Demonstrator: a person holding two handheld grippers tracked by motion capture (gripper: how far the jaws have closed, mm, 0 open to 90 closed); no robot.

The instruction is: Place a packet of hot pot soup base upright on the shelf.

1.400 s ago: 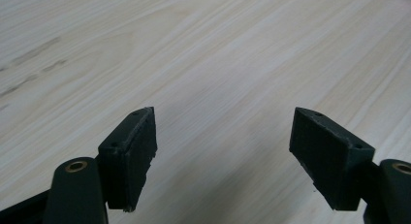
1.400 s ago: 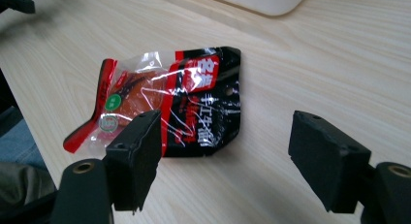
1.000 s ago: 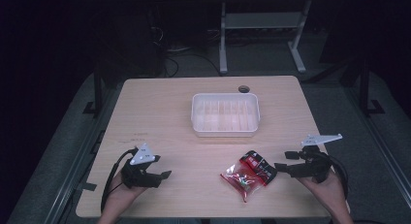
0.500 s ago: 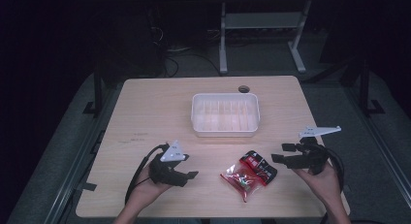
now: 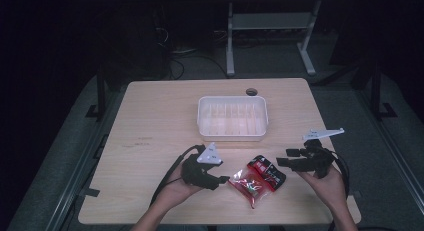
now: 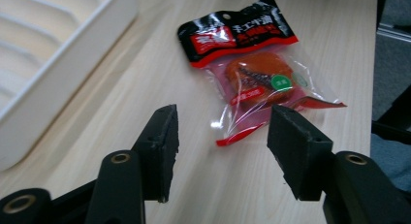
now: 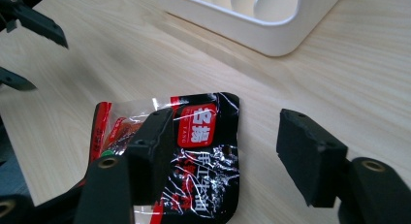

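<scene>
Our left gripper (image 5: 223, 180) has slid in toward the snack packet (image 5: 256, 178) – jaws just been narrowing, part open, nothing between them. Right gripper (image 5: 281, 158) open beside the packet's far end – packet flat on bench (image 5: 150, 121), near white tray (image 5: 232, 118); pickup looks imminent

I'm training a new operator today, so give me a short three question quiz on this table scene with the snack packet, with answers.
1. True or false: the snack packet lies inside the white tray.
2. What lies between the left gripper and the right gripper?
3. Are the left gripper's jaws pressing on the packet? A yes, B no.

Key: 1 false, it lies on the table in front of the tray. 2 the snack packet. 3 B, they stand apart, short of its edge.
</scene>
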